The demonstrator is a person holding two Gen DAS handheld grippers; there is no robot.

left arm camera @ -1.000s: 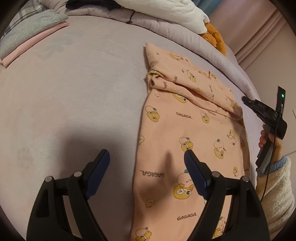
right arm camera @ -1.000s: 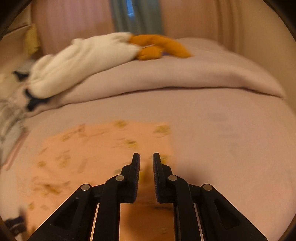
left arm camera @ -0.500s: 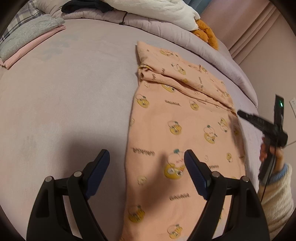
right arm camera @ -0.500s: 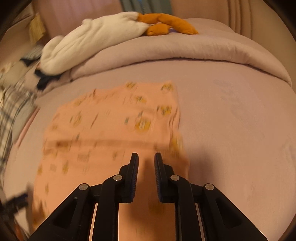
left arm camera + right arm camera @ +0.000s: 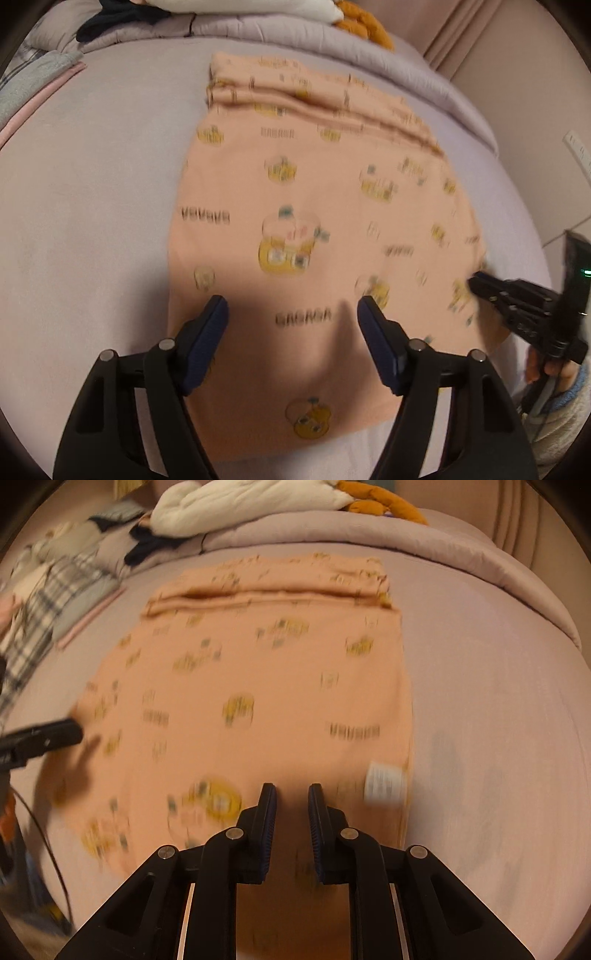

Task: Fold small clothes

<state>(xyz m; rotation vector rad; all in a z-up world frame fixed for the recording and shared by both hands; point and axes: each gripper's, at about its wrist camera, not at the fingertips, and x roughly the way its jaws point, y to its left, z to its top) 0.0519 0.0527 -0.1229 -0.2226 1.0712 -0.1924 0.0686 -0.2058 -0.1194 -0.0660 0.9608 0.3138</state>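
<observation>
Peach cotton garment with yellow cartoon print and GAGAGA lettering (image 5: 317, 236) lies flat mid-bed on the mauve bed sheet (image 5: 92, 221), far end already doubled over into a thick band near the duvet. It looks thin, soft and light: no stiffness, will drape and drag on the sheet, so lift rather than slide. Best holds are probably the two near corners or the side edges, pinching all layers; the white care label (image 5: 384, 784) marks the near right edge. Left gripper (image 5: 293, 325) hovers over the near edge, jaws spread wide and closing, nothing but air between them. Right gripper (image 5: 291, 812) is low over the near right part, jaws a narrow gap apart and opening, no cloth pinched. Both views are motion-blurred, so contact with the fabric can't be confirmed. Beyond: rolled mauve duvet (image 5: 406, 535) across the far side, white padded bedding (image 5: 236, 498) and an orange plush toy (image 5: 384, 500) on it, plaid and grey folded clothes (image 5: 44, 602) stacked left. Pink curtains (image 5: 461, 33) behind, dim warm light.
</observation>
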